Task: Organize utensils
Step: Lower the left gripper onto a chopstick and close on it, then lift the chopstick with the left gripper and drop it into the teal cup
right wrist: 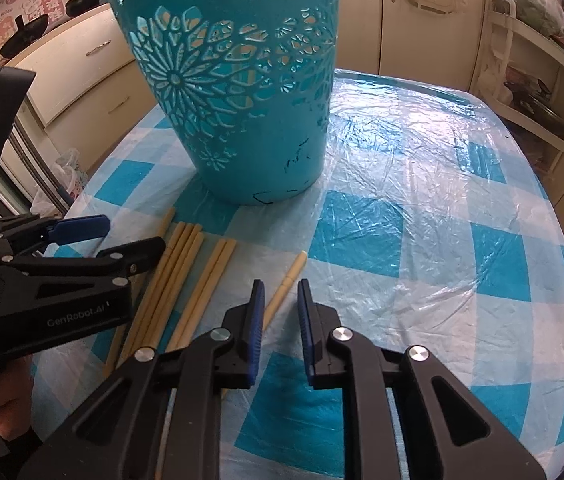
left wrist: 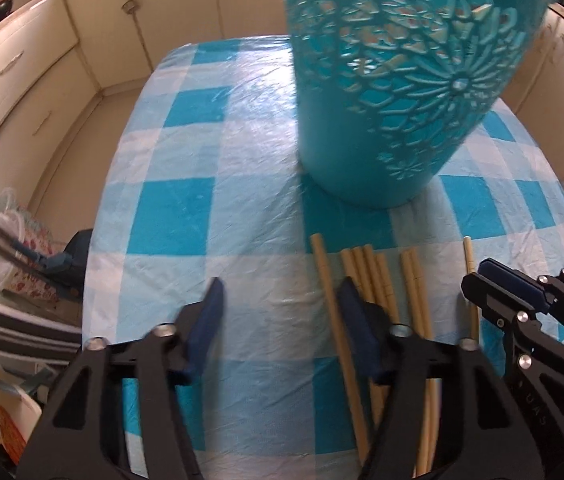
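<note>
Several beige chopsticks (left wrist: 378,280) lie side by side on the blue-and-white checked tablecloth (left wrist: 201,200), just in front of a tall teal cut-out holder (left wrist: 394,92). In the right wrist view the chopsticks (right wrist: 177,276) lie left of centre and the holder (right wrist: 241,92) stands upright behind them. My left gripper (left wrist: 279,296) is open and empty; its right finger hangs over the left chopsticks. My right gripper (right wrist: 278,300) is open by a narrow gap and empty, with one separate chopstick (right wrist: 288,284) lying just beyond its left finger. The left gripper (right wrist: 121,240) also shows at the left of the right wrist view.
Cream kitchen cabinets (left wrist: 21,80) surround the table. Open shelves with bags (right wrist: 530,60) stand at the right. Plastic containers (left wrist: 13,248) sit on the floor left of the table. The tablecloth (right wrist: 442,220) stretches right of the holder.
</note>
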